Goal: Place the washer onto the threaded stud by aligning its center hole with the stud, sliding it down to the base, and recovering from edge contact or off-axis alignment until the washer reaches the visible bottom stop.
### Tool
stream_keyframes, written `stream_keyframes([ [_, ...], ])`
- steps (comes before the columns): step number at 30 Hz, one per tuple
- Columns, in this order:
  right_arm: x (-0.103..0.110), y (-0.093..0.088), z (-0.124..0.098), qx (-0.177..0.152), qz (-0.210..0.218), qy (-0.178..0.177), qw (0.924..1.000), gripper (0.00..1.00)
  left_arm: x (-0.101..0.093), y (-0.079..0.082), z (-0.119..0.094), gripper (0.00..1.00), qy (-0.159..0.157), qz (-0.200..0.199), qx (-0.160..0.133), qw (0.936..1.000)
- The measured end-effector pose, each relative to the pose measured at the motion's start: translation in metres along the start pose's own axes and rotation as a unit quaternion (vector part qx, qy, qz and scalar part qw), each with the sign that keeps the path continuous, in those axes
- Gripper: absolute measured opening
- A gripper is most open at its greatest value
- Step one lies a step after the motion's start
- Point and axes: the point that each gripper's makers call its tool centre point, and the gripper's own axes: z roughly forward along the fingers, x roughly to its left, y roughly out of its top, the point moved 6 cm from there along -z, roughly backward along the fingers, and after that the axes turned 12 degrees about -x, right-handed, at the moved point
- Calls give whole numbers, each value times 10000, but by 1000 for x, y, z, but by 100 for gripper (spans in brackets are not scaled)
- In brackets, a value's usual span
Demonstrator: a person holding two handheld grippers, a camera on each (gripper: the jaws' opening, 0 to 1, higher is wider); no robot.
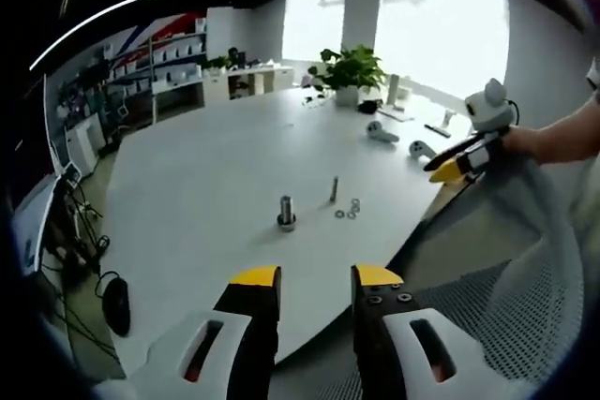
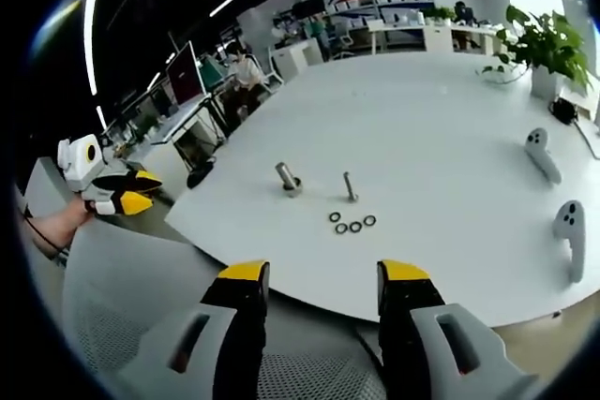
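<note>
Four washers [image 2: 352, 223] lay in a cluster on the white table [image 2: 450, 119], near its edge closest to the person and just in front of the upright stud [image 2: 350, 185]. The right tool [image 2: 323, 278], jaws wide and empty, hung off that edge, the washers straight ahead of it. The left tool [image 1: 316, 280], likewise wide and empty, hung off the table too, viewing the parts more obliquely; the right looked better placed.

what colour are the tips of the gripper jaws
Yellow, on black jaws; clearest on the right gripper in the right gripper view.
</note>
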Motion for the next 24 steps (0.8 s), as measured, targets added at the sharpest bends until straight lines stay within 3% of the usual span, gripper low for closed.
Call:
stream_keyframes([
  [5, 2, 7, 1, -137, -33, 75, 9999, 53, 4, 3, -2, 28, 96, -128, -140, 9998],
  [7, 1, 8, 1, -154, -56, 22, 9999, 53, 8, 1, -5, 26, 327, -128, -45, 9994],
  [19, -10, 18, 9, 137, -409, -18, 9991, 53, 4, -3, -8, 27, 382, -300, -87, 9988],
  [24, -23, 30, 27, 241, -516, -4, 9984, 52, 0, -8, -5, 26, 278, -151, 102, 9994],
])
